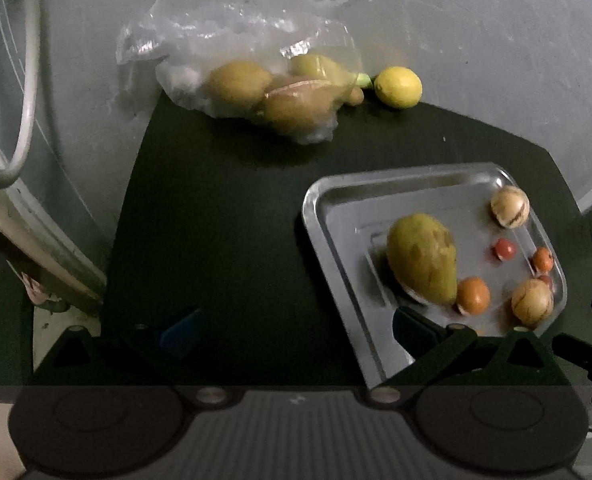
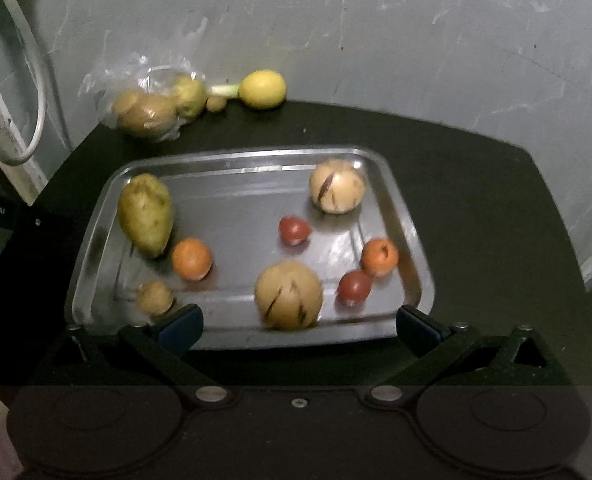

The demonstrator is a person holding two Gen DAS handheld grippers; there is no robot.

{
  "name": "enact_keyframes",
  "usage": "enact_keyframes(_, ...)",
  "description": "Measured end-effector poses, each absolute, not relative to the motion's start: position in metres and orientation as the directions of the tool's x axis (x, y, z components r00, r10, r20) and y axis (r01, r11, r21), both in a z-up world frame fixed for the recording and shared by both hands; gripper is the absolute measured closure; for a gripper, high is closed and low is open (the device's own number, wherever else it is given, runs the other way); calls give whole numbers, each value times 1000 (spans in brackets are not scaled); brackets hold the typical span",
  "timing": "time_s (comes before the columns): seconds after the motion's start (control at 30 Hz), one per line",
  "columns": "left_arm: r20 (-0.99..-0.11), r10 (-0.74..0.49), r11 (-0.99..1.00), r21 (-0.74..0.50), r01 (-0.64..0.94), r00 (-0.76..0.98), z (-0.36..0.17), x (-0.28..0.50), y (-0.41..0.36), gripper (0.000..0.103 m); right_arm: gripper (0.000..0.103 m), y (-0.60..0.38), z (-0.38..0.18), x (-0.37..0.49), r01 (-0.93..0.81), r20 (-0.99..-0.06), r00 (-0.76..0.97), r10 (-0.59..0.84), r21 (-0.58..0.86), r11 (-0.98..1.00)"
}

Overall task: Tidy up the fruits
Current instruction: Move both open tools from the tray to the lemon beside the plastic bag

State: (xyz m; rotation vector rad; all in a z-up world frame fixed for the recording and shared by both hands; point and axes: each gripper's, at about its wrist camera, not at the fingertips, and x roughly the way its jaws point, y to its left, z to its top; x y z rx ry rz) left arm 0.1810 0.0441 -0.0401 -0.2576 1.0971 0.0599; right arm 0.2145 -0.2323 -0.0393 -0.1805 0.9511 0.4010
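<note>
Fruit sorting partway through, both claws spread wide and empty.

Lying in shallow steel tray [image 2: 410, 216] near desk's [image 2: 476, 160] front edge: green mango [image 2: 146, 213], small oranges, red fruits, striped pale melons, probably corralled against rolling. Left claw [image 1: 296, 330] and right claw [image 2: 298, 322] gaping, holding nothing. Crumpled clear plastic bag [image 1: 232, 56] of fruit and loose yellow lemon [image 1: 399, 87] waiting at back edge, likely next.
</note>
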Motion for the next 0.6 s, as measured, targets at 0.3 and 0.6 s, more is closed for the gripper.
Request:
enact_keyframes(0.3, -878, -51, 963, -169, -209, 475, -33, 193, 41, 1, 1, -234, -30, 237, -445, -784, 542, 302, 36, 895)
enact_keyframes(0.6, -867, -5, 961, -141, -236, 499, -24, 205, 36, 1, 1, -225, -26, 269, -494, -741, 569, 356, 38, 869)
